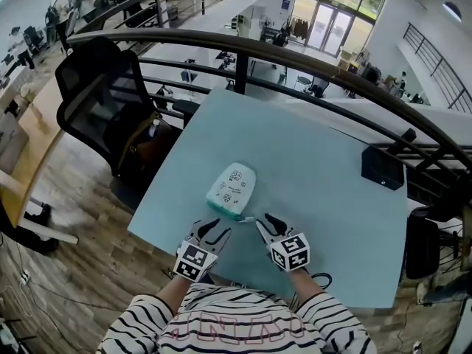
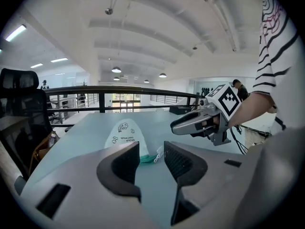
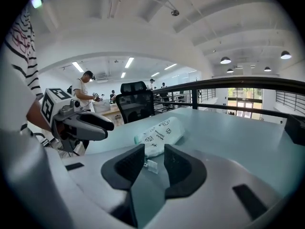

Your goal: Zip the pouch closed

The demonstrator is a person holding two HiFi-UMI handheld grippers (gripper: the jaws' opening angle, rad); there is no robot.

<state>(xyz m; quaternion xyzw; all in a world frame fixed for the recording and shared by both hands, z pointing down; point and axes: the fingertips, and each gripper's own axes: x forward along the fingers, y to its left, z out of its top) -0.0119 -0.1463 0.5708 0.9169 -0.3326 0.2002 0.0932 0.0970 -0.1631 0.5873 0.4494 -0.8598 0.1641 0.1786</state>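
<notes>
Left gripper [image 1: 212, 231] and right gripper [image 1: 269, 223] sit low over the table [image 1: 324, 205], each with a narrow gap between its jaws and nothing clamped. The pouch [image 1: 232, 189] lies flat just ahead of both, teal zipper end toward them. The zipper pull [image 3: 151, 165] sits in the right gripper's gap, not yet pinched.

To do it well, the left should probably pin the pouch edge beside the zipper. The right would then close squarely on the pull and draw along the teeth, keeping the fabric taut.

- Black box [image 1: 382, 167]: far ahead-right of the right gripper.
- Cable [image 1: 321, 277]: just behind the right gripper.
- Office chair [image 1: 99, 98]: far ahead-left of the left gripper.
- Railing [image 1: 295, 56]: beyond the table.

Nothing is in the way.
</notes>
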